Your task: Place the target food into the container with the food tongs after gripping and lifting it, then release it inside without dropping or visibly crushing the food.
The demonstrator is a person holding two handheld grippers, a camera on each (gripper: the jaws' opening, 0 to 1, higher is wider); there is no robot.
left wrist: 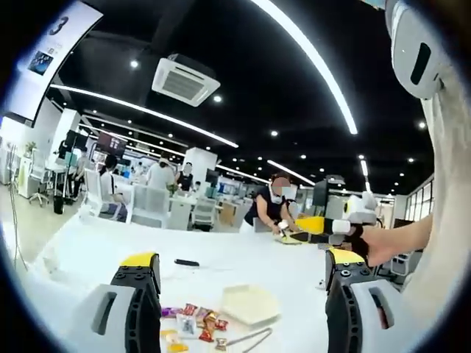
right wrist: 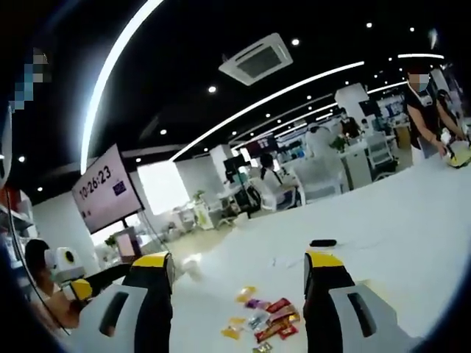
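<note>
Wall screen (right wrist: 103, 197) reading "10:26:23"

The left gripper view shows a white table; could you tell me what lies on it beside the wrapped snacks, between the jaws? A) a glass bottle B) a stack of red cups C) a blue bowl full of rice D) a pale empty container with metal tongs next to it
D: a pale container sits right of the wrapped snacks, with metal tongs just below it on the white table.
</note>
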